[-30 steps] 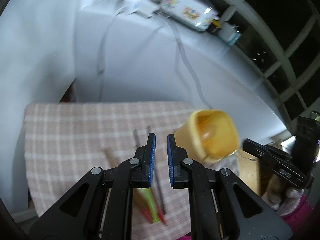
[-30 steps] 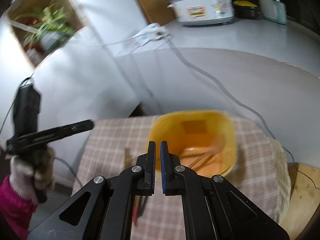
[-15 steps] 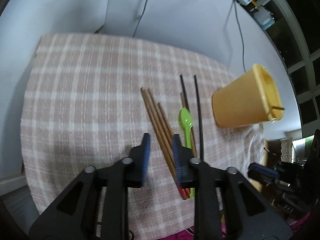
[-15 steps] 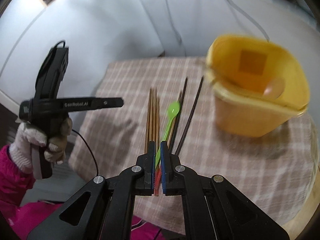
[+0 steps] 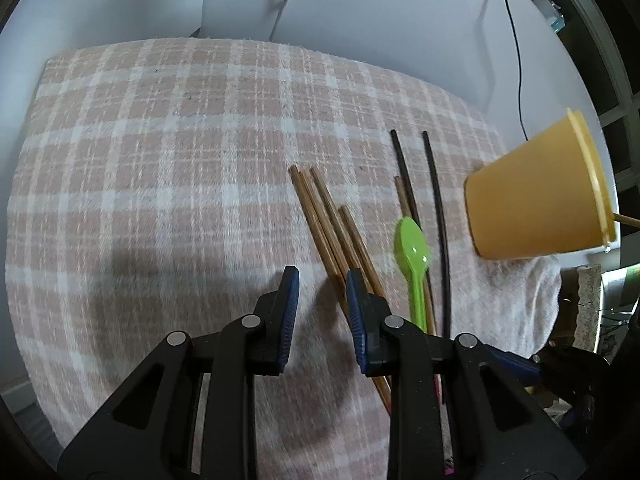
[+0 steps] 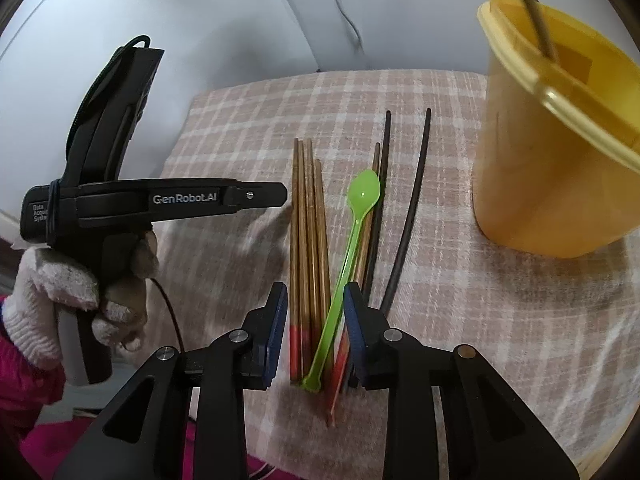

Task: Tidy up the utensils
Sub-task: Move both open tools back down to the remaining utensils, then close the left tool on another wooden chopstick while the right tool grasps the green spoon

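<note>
Several brown chopsticks (image 5: 328, 216) (image 6: 306, 220), a green plastic spoon (image 5: 412, 248) (image 6: 362, 196) and two black chopsticks (image 5: 438, 220) (image 6: 404, 216) lie side by side on a pink plaid cloth (image 5: 180, 160) (image 6: 256, 120). A yellow cup (image 5: 536, 196) (image 6: 552, 168) stands to their right with a wooden stick (image 6: 536, 20) in it. My left gripper (image 5: 322, 280) (image 6: 280, 196) hangs open low over the cloth, with its right finger over the brown chopsticks. My right gripper (image 6: 315, 296) is opening. The red chopstick ends and the spoon handle lie between its jaws, and the pads do not press them.
A gloved hand (image 6: 60, 288) with a pink sleeve holds the left gripper at the cloth's left edge. A white wall (image 5: 360, 20) with a hanging black cable (image 5: 516, 60) rises behind the cloth. The cloth drops off at the near edge.
Both grippers have sunk toward the cloth and tipped downward. The right jaws, shut in both earlier frames, now stand apart over the utensil ends. The left jaws widened early and have held.
</note>
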The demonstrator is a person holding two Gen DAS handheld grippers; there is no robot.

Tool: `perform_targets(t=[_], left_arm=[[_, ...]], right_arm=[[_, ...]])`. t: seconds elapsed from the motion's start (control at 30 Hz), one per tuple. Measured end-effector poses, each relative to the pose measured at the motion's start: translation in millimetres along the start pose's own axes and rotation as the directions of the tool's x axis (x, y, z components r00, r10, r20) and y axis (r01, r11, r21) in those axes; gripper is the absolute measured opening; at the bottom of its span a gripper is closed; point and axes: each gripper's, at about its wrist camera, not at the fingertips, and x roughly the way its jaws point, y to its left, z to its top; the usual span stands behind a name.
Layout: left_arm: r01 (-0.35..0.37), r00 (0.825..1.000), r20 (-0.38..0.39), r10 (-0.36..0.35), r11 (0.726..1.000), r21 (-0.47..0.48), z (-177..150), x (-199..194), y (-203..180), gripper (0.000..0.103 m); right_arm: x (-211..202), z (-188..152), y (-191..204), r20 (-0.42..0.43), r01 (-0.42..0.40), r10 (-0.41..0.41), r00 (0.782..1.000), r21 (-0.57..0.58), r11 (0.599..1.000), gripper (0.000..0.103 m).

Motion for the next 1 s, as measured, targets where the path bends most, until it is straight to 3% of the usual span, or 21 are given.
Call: perform_targets(t=[0.17, 0.27, 0.53, 0.97, 1.0], left_arm=[[-0.017, 1.000, 0.006, 0.017, 0.999, 0.029, 6.3, 13.7, -5.6, 0.023], [-0.043, 0.999, 0.020, 0.042, 0.998, 0.046, 8.0, 17.4, -10.6, 0.023], [-0.068, 0.997, 0.039, 0.066, 0.996, 0.062, 14.3, 27.1, -19.0, 0.013], [-0.066, 0.997, 0.043, 0.061, 0.992, 0.105, 18.4, 12.9, 9.4, 0.009], [-0.087, 0.996, 0.046, 0.082, 0.990, 0.110, 18.7, 11.9, 12.0, 0.004]], right_arm=[[14.3, 2.3, 0.3, -0.002, 0.007, -0.007, 1.000, 0.024, 1.000, 0.027], [20.4, 3.6, -2.3, -0.007, 0.007, -0.007, 1.000, 0.040, 0.999, 0.020], [37.4, 13.8, -6.9, -0.026, 0.014, -0.012, 1.000, 0.049, 0.999, 0.013], [54.9, 24.9, -11.8, -0.067, 0.046, -0.042, 0.997, 0.065, 0.997, 0.012], [58.1, 26.1, -11.0, -0.075, 0.044, -0.039, 0.996, 0.063, 0.997, 0.012]])
